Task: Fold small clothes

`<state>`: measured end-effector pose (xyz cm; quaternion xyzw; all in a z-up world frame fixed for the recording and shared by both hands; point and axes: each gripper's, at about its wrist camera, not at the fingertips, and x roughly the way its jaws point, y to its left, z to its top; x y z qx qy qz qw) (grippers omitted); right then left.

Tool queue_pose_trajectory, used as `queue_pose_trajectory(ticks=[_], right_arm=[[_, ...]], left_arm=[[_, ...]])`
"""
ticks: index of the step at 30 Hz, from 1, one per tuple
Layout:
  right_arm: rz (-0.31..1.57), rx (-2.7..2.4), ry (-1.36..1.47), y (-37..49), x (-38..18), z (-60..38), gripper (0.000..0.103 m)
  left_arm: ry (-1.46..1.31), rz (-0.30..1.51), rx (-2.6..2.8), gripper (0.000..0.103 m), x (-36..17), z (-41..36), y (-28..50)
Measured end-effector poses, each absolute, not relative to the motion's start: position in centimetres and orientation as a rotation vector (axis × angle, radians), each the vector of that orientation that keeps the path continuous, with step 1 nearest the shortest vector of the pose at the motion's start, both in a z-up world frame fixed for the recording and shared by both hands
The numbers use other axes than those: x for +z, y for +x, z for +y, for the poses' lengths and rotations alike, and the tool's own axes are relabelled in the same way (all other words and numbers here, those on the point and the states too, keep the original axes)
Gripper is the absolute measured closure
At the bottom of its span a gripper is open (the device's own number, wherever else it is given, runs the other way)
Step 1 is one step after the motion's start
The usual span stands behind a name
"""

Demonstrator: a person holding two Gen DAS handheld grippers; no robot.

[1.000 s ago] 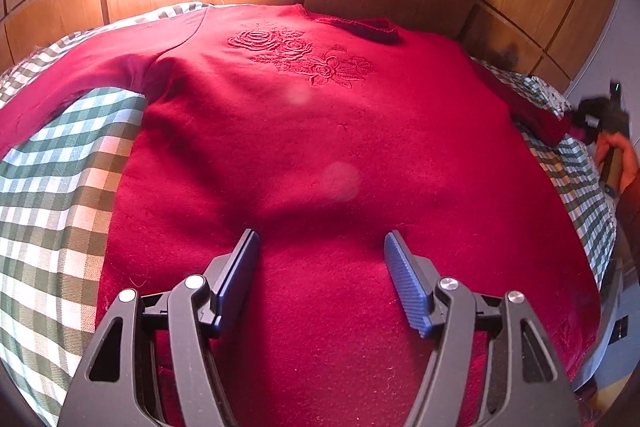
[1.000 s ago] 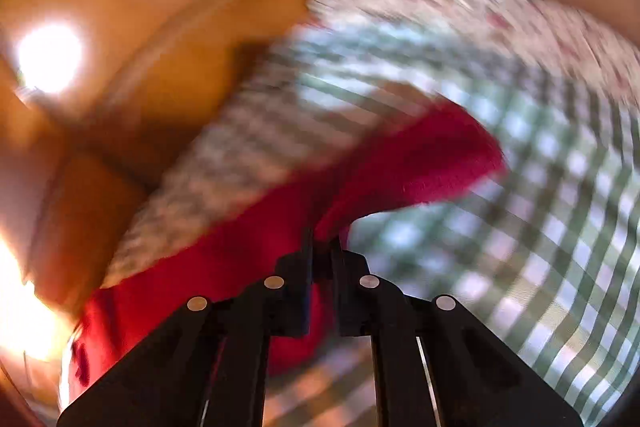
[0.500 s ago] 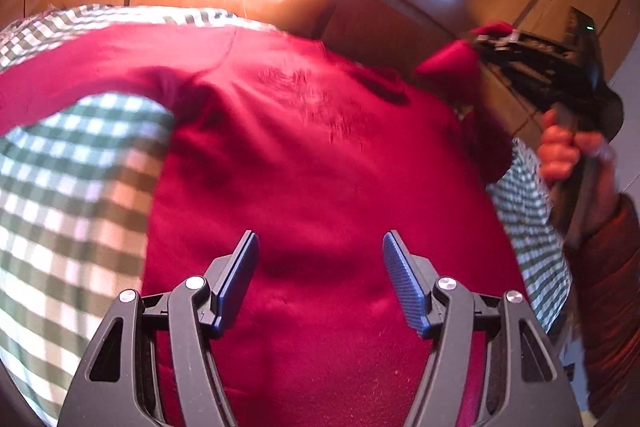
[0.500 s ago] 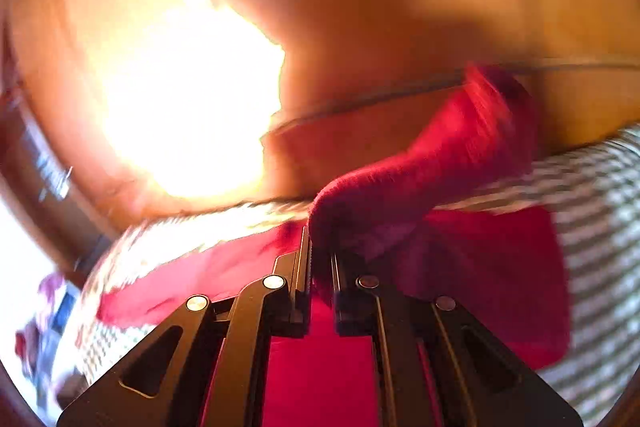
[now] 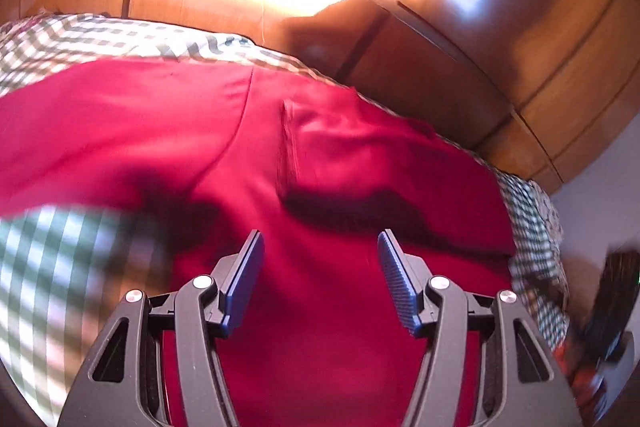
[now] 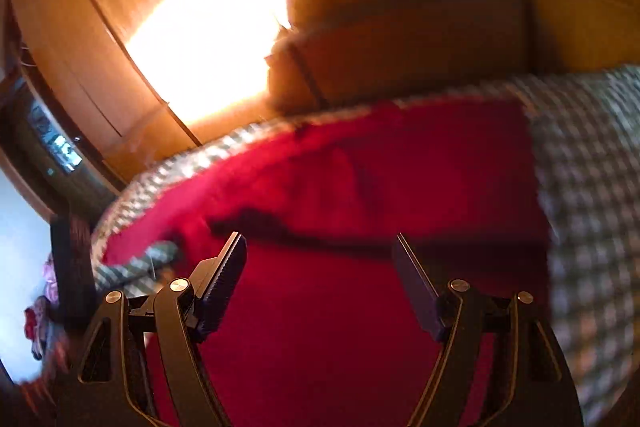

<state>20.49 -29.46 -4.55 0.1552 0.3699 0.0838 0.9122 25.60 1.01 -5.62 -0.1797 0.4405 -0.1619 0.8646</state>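
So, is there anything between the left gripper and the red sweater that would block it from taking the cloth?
Nothing visible does. The left gripper is open right over the red sweater, with only cloth between its fingers. The right sleeve lies folded across the chest, farther ahead. The right gripper is also open.

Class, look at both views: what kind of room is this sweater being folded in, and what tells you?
Probably a bedroom: the red sweater lies on a green checked bedspread, with wooden wardrobe panels right behind.
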Motion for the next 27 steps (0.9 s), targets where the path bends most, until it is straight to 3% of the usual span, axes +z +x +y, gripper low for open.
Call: queue_pose_trajectory(ticks=[4,7,8,9,12,16,19,21,25,27], right_arm=[[0.767,0.104,0.374,18.0,-6.0,-32.2,0.029],[0.736,0.083,0.410,18.3,-5.8,-33.8,0.029],[0.725,0.082,0.411,18.9,-5.4,-33.8,0.029],[0.713,0.083,0.406,19.5,-5.0,-33.8,0.029],[0.697,0.086,0.368,22.5,-3.8,-33.0,0.029],[0.723,-0.002,0.260,27.1,-4.6,-32.2,0.029],[0.823,-0.148,0.181,29.5,-8.0,-32.9,0.029],[0.790,-0.181,0.128,29.3,-9.5,-32.6,0.028],[0.775,-0.210,0.086,29.4,-9.4,-31.9,0.028],[0.778,-0.214,0.071,29.6,-9.3,-31.7,0.026]], left_arm=[[-0.370,0.967,-0.330,0.047,-6.3,0.0,29.4],[-0.363,0.991,-0.330,0.057,-6.9,-1.1,31.6],[-0.356,0.996,-0.330,0.066,-7.0,-1.6,32.2],[-0.353,0.999,-0.333,0.082,-7.0,-2.0,32.7],[-0.330,0.935,-0.346,0.089,-5.3,-2.8,33.2],[-0.304,0.817,-0.343,0.089,-2.4,-2.6,31.9],[-0.187,0.905,-0.237,0.078,-4.7,-2.6,32.6],[-0.116,0.967,-0.169,0.076,-7.1,-2.5,32.9],[-0.097,0.914,-0.147,0.074,-7.6,-2.2,31.3],[-0.160,0.901,-0.133,0.061,-6.8,-1.3,30.2]])
